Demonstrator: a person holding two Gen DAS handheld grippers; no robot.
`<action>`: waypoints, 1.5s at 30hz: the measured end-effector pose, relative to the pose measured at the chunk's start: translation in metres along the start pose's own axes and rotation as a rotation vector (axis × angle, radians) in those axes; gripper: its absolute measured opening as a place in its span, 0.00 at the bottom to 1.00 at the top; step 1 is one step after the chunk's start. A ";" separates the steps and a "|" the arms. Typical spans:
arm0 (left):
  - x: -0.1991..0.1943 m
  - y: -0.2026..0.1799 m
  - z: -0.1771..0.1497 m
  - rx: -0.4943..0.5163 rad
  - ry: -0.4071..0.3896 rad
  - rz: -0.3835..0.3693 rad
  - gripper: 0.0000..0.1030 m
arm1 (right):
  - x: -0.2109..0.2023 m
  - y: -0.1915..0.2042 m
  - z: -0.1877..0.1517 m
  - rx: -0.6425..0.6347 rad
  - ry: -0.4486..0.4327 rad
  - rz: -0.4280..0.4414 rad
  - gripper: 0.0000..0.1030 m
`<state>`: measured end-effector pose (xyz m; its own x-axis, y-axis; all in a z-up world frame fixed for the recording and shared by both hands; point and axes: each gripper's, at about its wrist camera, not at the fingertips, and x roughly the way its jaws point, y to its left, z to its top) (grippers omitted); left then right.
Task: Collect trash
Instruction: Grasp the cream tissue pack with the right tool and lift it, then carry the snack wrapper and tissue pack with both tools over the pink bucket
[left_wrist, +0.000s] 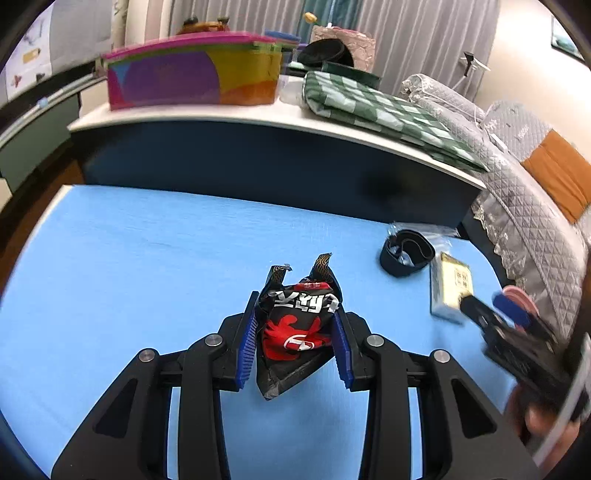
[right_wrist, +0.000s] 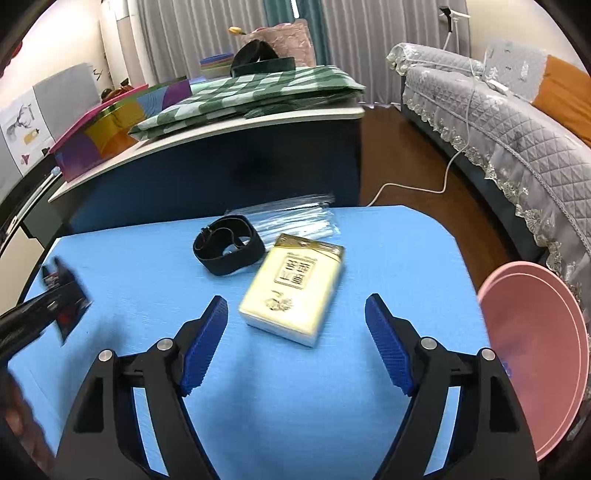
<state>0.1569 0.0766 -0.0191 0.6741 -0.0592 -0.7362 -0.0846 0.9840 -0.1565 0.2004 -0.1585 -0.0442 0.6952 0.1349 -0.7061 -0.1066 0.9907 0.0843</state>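
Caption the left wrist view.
Left gripper shut on black snack wrapper above blue table.

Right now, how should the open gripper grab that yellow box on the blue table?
Grip the yellow box across its two long sides, coming down from above. It lies flat, and its narrow width fits between the open fingers of the right hand-held gripper, which is already lined up just short of its near end. The black strap sits beyond the far corner, so stay low on the box.

Grey quilted sofa (right_wrist: 517, 122), curtains (right_wrist: 207, 33)
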 end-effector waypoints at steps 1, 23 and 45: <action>-0.005 0.002 0.001 0.001 -0.003 0.006 0.34 | 0.004 0.001 0.001 -0.003 0.006 -0.009 0.79; -0.063 -0.004 -0.030 -0.010 -0.097 -0.011 0.34 | -0.062 0.000 -0.011 -0.094 -0.016 -0.015 0.53; -0.101 -0.050 -0.049 0.090 -0.179 -0.062 0.34 | -0.180 -0.035 -0.021 -0.131 -0.182 0.027 0.53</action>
<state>0.0570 0.0249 0.0313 0.7964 -0.0971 -0.5970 0.0217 0.9910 -0.1322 0.0641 -0.2182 0.0652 0.8065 0.1738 -0.5651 -0.2098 0.9777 0.0013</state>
